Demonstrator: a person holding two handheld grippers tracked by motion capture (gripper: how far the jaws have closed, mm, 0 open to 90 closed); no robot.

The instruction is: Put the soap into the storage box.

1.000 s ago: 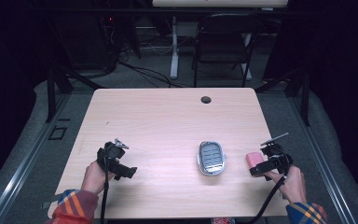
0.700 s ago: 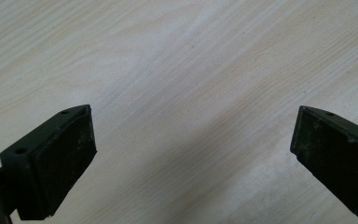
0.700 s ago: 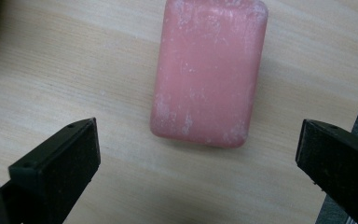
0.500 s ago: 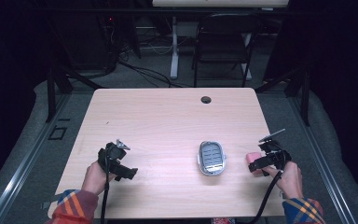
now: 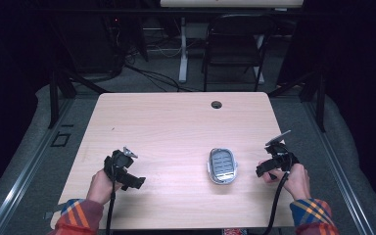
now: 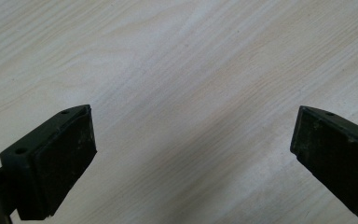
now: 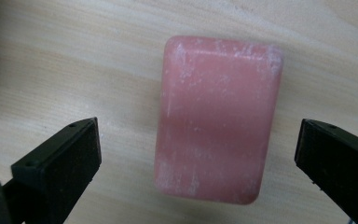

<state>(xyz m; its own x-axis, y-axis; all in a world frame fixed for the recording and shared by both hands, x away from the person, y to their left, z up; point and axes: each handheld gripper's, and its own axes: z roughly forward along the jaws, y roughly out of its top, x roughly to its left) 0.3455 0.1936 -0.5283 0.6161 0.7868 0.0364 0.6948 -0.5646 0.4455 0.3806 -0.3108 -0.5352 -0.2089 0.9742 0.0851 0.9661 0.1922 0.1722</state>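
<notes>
The right tongs hang wide open over a pink soap bar, which lies flat on the tabletop between the jaws, touching neither. A grey soap dish sits at the bar's 9 o'clock in the high view. The left tongs gape wide and empty above bare wood at about 8 o'clock on the tabletop.

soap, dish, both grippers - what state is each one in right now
soap: lying flat on the table, between the right gripper's open jaws, not gripped
dish: on the table, nothing in it
right gripper: open, jaws either side of the soap
left gripper: open, over bare table
</notes>
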